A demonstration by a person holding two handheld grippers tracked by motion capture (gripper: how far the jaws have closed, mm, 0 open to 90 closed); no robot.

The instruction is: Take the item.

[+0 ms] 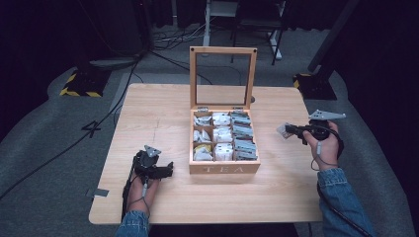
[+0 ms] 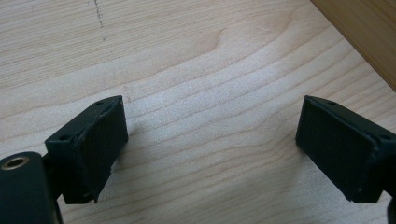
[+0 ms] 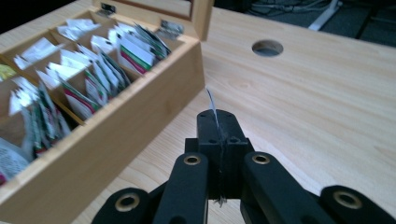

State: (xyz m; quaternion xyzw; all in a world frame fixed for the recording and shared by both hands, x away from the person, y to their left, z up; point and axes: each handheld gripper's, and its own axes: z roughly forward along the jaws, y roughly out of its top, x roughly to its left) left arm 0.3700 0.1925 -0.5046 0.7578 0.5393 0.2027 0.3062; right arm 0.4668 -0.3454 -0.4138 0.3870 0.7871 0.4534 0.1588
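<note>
Tea bag, pinched edge-on between the closed jaws of the right gripper, held above the table right of the open wooden tea box. Left gripper rests near the box, jaws wide apart, holding nothing.

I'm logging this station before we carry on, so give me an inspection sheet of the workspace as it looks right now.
Surface: wooden table, with a round hole beyond the box.
Job's things: wooden tea box, lid upright, compartments full of tea bags.
Clutter: nothing seen.
Grippers: left gripper open, low over bare wood; right gripper shut on a thin packet, right of the box.
Cables: black cables cross the floor at left.
Surroundings: grey floor, dark stands, hazard-striped base.
</note>
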